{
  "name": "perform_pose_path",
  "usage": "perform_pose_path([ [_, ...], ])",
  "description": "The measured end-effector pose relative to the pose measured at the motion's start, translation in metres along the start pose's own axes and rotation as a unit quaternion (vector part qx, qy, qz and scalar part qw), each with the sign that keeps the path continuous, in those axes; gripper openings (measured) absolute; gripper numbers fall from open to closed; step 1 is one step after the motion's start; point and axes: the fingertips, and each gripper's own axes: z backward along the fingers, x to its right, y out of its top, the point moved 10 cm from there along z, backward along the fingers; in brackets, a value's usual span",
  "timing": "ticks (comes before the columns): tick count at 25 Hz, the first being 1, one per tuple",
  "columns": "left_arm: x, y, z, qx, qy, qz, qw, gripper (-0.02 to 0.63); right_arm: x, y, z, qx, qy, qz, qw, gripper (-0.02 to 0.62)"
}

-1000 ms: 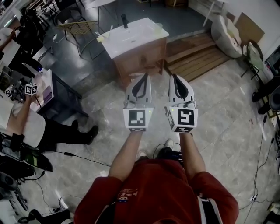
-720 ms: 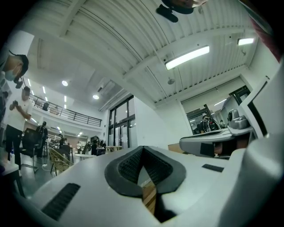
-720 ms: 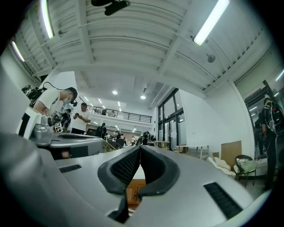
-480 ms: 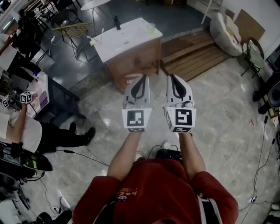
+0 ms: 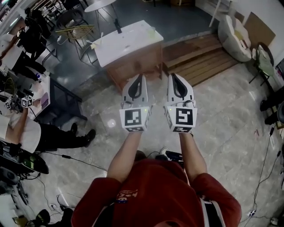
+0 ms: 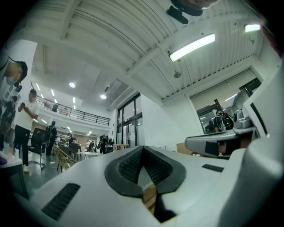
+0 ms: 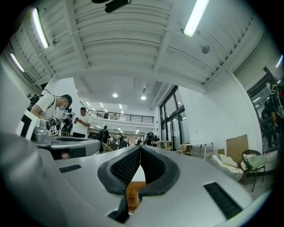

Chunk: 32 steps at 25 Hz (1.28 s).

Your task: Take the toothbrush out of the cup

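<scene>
Quick count from the head view: two grippers, the left gripper [image 5: 138, 76] and the right gripper [image 5: 174, 75], with one marker cube on each. One wooden cabinet [image 5: 138, 62] with one white worktop [image 5: 126, 41], and one pale green cup [image 5: 152, 32] on it. One beanbag [image 5: 235, 35], one yellowish chair [image 5: 76, 31], one round table [image 5: 100, 5].

Bright ceiling tubes [image 6: 192, 47], heavy fisheye distortion

Cup [image 5: 152, 31] on cabinet [image 5: 137, 60] top's far right corner, planks [image 5: 199, 57] right of cabinet
</scene>
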Motion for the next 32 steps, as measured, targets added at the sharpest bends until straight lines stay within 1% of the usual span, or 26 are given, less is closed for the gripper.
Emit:
perform_pose_path([
  [5, 0.011, -0.001, -0.018, -0.002, 0.002, 0.0, 1.0, 0.028, 0.019, -0.003, -0.009, 0.001, 0.007, -0.005, 1.0, 0.028],
  [9, 0.004, -0.011, -0.032, -0.011, -0.002, 0.007, 0.9999, 0.028, 0.021, -0.01, -0.025, 0.01, 0.014, -0.02, 1.0, 0.028],
  [16, -0.024, -0.029, -0.066, -0.003, -0.006, 0.008, 0.9999, 0.028, 0.014, -0.025, -0.07, 0.005, 0.013, -0.003, 1.0, 0.028],
  [22, -0.059, -0.036, -0.102, 0.004, -0.012, 0.008, 0.9999, 0.028, 0.003, -0.034, -0.122, -0.001, 0.014, 0.005, 1.0, 0.028],
  [29, -0.103, -0.05, -0.138, 0.005, -0.013, 0.029, 0.9995, 0.028, -0.012, -0.043, -0.174, -0.009, 0.016, 0.016, 1.0, 0.028],
  [32, -0.124, -0.055, -0.148, 0.007, -0.012, 0.031, 0.9994, 0.028, -0.023, -0.046, -0.195, -0.011, 0.018, 0.021, 1.0, 0.028],
])
